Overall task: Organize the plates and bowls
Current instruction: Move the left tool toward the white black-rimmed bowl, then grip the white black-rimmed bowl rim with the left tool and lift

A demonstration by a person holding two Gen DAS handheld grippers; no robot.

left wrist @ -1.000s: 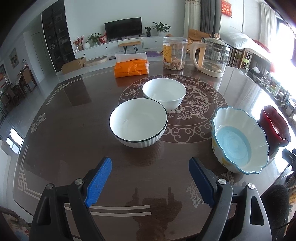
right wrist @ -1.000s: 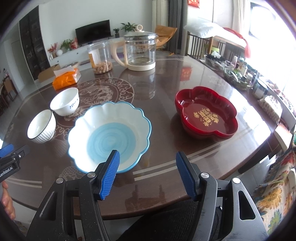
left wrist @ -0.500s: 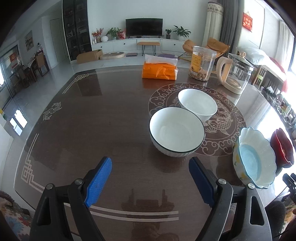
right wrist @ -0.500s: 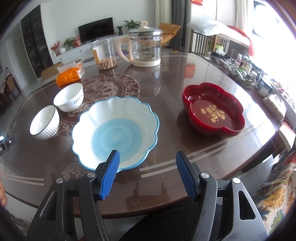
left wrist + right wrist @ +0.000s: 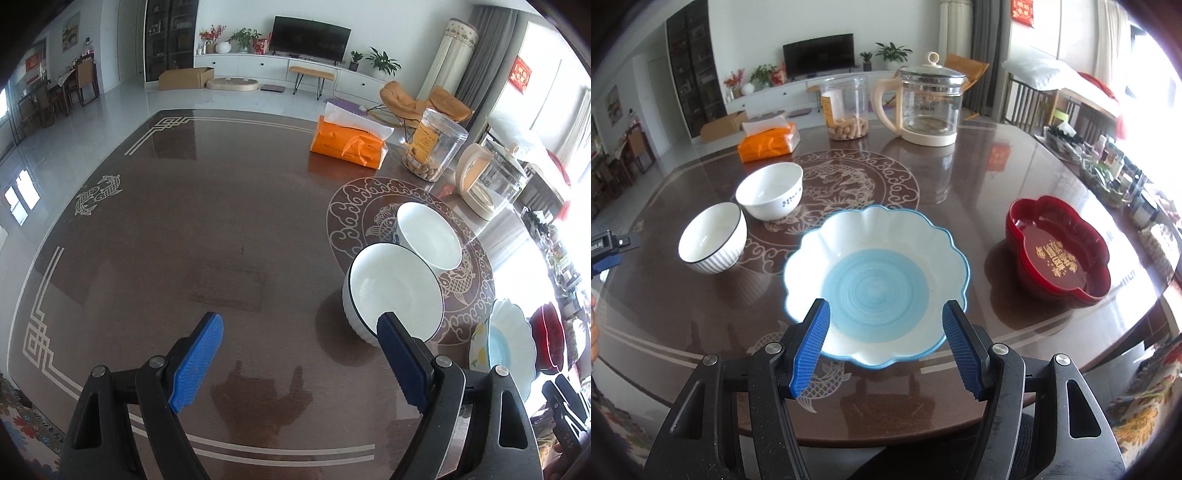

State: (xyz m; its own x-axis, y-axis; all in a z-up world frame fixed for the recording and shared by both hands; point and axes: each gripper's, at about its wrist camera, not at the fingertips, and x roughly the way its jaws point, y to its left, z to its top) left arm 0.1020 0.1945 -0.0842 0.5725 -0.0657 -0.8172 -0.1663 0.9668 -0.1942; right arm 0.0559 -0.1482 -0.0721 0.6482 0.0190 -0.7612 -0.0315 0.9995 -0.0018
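Note:
A white ribbed bowl with a dark rim [image 5: 395, 295] [image 5: 711, 238] stands beside a plain white bowl [image 5: 428, 234] [image 5: 770, 191] on the brown table [image 5: 184, 229]. A scalloped white and blue bowl [image 5: 875, 284] [image 5: 508, 341] sits near the front edge, and a red flower-shaped plate [image 5: 1058, 249] [image 5: 548, 338] lies to its right. My left gripper [image 5: 299, 336] is open and empty, left of the ribbed bowl. My right gripper [image 5: 886, 332] is open and empty, just in front of the scalloped bowl.
An orange tissue pack [image 5: 349, 142] [image 5: 768, 142], a clear jar of snacks [image 5: 430, 149] [image 5: 846, 107] and a glass kettle [image 5: 929, 107] [image 5: 489, 182] stand at the back of the table. A cluttered shelf [image 5: 1108, 166] lies to the right.
The left gripper has swung to the left, so the bowls now sit at the right of its view. The right gripper has shifted to centre on the scalloped bowl.

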